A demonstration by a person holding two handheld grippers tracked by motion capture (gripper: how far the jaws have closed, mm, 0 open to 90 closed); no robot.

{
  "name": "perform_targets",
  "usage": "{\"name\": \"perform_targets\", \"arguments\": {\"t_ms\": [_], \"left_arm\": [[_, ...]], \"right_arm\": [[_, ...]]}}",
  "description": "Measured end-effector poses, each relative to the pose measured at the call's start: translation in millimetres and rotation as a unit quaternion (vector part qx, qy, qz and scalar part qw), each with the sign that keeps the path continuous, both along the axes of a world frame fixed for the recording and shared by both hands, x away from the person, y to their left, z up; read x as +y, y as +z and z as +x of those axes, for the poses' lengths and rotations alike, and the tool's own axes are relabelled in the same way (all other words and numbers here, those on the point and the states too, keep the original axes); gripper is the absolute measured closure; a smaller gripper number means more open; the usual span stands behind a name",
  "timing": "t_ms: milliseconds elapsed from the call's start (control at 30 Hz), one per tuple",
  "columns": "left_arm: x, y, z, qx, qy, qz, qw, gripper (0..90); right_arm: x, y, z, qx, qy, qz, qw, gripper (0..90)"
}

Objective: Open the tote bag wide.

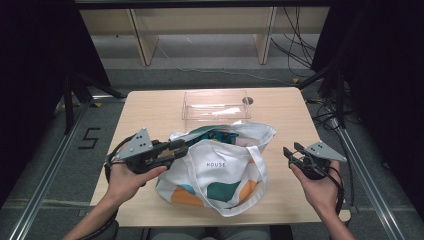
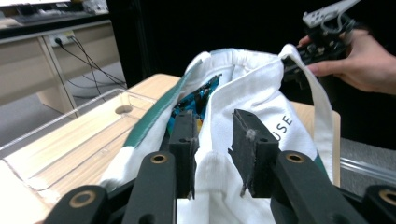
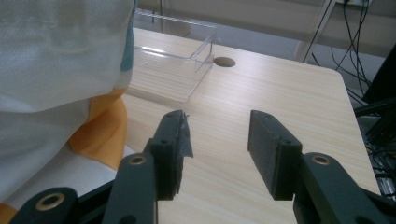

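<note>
From above, the tote bag [image 1: 220,170] sits in the middle of the table [image 1: 150,107], just in front of the clear plastic box [image 1: 216,105]. The left gripper [image 1: 177,148] is at the bag's left rim, and the right gripper [image 1: 292,152] hangs off to the bag's right, not touching it.

In the left gripper view, the jaws are pinching a fold of the bag's white cloth, something blue-green inside the bag beyond.

In the right gripper view, the jaws are spread with nothing between, bag to their left, box beyond.
</note>
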State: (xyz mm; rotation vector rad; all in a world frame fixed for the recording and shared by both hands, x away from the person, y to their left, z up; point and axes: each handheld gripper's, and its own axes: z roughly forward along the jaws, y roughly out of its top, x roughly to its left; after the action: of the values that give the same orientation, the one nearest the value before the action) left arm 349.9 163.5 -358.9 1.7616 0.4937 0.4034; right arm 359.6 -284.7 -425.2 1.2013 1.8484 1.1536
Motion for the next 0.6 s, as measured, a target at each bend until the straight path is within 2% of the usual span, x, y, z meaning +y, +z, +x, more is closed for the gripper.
{"name": "perform_targets", "arguments": {"t_ms": [67, 200, 233, 267, 367, 400, 467, 500, 533, 567, 600], "left_arm": [[-7.3, -1.4, 5.3, 0.003, -0.004, 0.01, 0.9999, 67.9], [-19.2, -3.5, 13.5, 0.006, -0.004, 0.025, 0.9997, 65.2], [-21.8, -3.6, 14.9, 0.004, -0.003, 0.03, 0.9995, 63.6], [-24.3, -3.8, 16.5, 0.003, -0.001, 0.035, 0.9994, 63.6], [-30.2, -3.7, 21.6, 0.003, -0.006, 0.047, 0.9989, 62.7], [-32.9, -3.6, 23.5, 0.002, -0.014, 0.058, 0.9982, 63.2], [-37.2, -4.1, 25.7, 0.001, -0.019, 0.068, 0.9975, 65.1], [-39.0, -4.1, 27.2, -0.001, -0.022, 0.079, 0.9967, 66.5], [-40.7, -4.1, 27.9, -0.005, -0.022, 0.087, 0.9959, 68.3], [-41.9, -3.8, 28.5, -0.008, -0.022, 0.092, 0.9955, 71.2], [-42.8, -3.4, 28.8, -0.011, -0.021, 0.098, 0.9949, 73.8]], "right_arm": [[0.2, -0.4, 0.5, -0.003, 0.002, 0.005, 1.0, 56.5], [-0.3, 0.4, -1.2, 0.004, -0.001, 0.006, 1.0, 56.3], [1.2, -1.0, -1.0, -0.003, -0.013, 0.012, 0.9998, 56.2], [1.2, -1.0, -1.0, -0.003, -0.013, 0.012, 0.9998, 56.2], [0.6, -0.2, -1.9, 0.008, -0.007, 0.006, 0.9999, 56.2], [1.5, -1.6, -0.8, -0.006, -0.012, 0.009, 0.9999, 56.2], [1.9, -1.1, -1.6, 0.001, -0.01, 0.01, 0.9999, 56.2], [1.5, -1.5, -0.9, -0.004, -0.009, 0.007, 0.9999, 56.1], [3.1, -1.1, -2.2, 0.007, -0.013, 0.016, 0.9998, 56.1], [2.1, -1.1, -1.5, 0.002, -0.01, 0.01, 0.9999, 56.1], [3.0, -1.2, -2.2, 0.007, -0.013, 0.016, 0.9998, 56.1]]}}
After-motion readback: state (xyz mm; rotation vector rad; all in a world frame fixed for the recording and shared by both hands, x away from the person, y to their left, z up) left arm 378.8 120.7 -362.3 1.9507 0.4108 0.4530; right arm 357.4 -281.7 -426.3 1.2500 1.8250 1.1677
